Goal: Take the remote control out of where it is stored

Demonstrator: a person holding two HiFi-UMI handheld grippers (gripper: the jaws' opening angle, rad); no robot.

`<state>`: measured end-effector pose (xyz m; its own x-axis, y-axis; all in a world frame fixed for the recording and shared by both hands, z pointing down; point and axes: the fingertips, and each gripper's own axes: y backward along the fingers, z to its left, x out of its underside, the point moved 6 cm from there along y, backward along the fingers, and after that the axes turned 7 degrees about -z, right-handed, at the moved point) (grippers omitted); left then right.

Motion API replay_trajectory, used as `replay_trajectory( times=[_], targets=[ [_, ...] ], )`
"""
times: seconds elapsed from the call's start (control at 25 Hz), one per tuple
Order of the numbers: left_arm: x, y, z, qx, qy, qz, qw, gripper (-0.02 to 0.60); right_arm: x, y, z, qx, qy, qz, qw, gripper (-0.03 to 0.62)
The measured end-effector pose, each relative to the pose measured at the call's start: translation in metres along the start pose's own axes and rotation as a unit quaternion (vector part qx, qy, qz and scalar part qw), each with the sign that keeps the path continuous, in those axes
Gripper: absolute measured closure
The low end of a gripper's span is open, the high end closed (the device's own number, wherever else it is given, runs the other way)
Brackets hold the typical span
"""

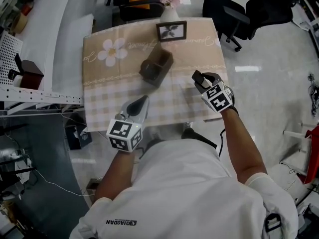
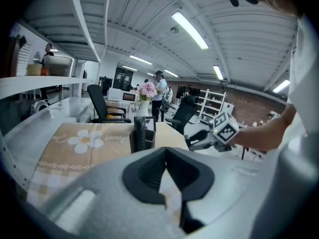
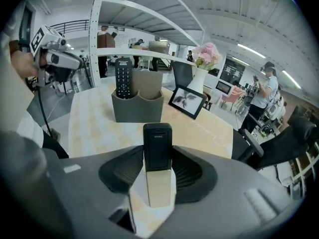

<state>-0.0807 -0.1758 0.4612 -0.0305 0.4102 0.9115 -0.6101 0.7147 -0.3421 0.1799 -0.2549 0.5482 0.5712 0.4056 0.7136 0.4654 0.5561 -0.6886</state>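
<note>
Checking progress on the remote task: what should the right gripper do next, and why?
Probably lower the right gripper toward the tablecloth and set the remote control down. Its jaws are closed on it, and it is already clear of the holder, which stands apart farther up the table with a second remote in it.

The remote control [image 3: 157, 144] is smooth plastic, the tablecloth [image 1: 112, 88] cloth.

My right tool [image 3: 158, 169] clamps a remote control [image 3: 157, 146], black above and beige below, standing upright between its jaws. Past it on the tabletop [image 3: 89, 128] sits a grey holder [image 3: 137, 109] with a buttoned second remote [image 3: 123, 78] upright in its left compartment. A tilted picture frame [image 3: 187, 101] stands just right of the holder. My left tool [image 3: 62, 63] hangs at upper left.
</note>
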Motion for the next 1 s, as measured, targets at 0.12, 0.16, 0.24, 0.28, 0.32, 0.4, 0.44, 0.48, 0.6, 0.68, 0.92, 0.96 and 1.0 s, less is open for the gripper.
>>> replay_trajectory(
  times=[0.12,0.16,0.24,0.28,0.32,0.4,0.44,0.48,0.6,0.68,0.92,0.96,1.0],
  targets=[
    [0.003,0.004,0.002,-0.006,0.004,0.000,1.0000,0.577,-0.002,-0.019,0.005,-0.012,0.026,0.014,0.999,0.411],
    [0.004,0.005,0.002,-0.008,0.006,0.000,1.0000,0.577,-0.002,-0.025,0.006,-0.016,0.031,0.019,0.999,0.411],
    [0.005,0.007,0.003,-0.012,0.008,-0.001,0.9999,0.577,0.000,-0.036,0.008,-0.022,0.038,0.028,0.999,0.411],
    [0.006,0.008,0.004,-0.014,0.009,-0.001,0.9999,0.577,0.000,-0.042,0.008,-0.025,0.040,0.032,0.998,0.411],
    [0.006,0.010,0.004,-0.016,0.010,-0.002,0.9998,0.577,0.001,-0.047,0.009,-0.028,0.042,0.037,0.998,0.413],
    [0.007,0.013,0.005,-0.020,0.011,-0.002,0.9997,0.577,0.004,-0.057,0.011,-0.034,0.047,0.047,0.997,0.413],
    [0.007,0.014,0.006,-0.023,0.012,-0.002,0.9997,0.577,0.005,-0.062,0.012,-0.036,0.049,0.053,0.997,0.413],
    [0.007,0.016,0.007,-0.025,0.013,-0.002,0.9996,0.577,0.006,-0.066,0.013,-0.039,0.050,0.058,0.996,0.413],
    [0.007,0.020,0.009,-0.032,0.014,-0.004,0.9994,0.577,0.010,-0.076,0.015,-0.046,0.053,0.072,0.995,0.414],
    [0.008,0.022,0.011,-0.036,0.015,-0.005,0.9992,0.577,0.011,-0.081,0.017,-0.049,0.054,0.077,0.994,0.414],
    [0.009,0.025,0.011,-0.039,0.018,-0.006,0.9991,0.577,0.012,-0.086,0.017,-0.057,0.039,0.075,0.995,0.418],
    [0.009,0.025,0.012,-0.039,0.018,-0.006,0.9991,0.577,0.012,-0.085,0.017,-0.059,0.032,0.072,0.995,0.418],
    [0.009,0.025,0.012,-0.039,0.019,-0.006,0.9990,0.577,0.012,-0.084,0.017,-0.059,0.024,0.069,0.996,0.418]
  ],
)
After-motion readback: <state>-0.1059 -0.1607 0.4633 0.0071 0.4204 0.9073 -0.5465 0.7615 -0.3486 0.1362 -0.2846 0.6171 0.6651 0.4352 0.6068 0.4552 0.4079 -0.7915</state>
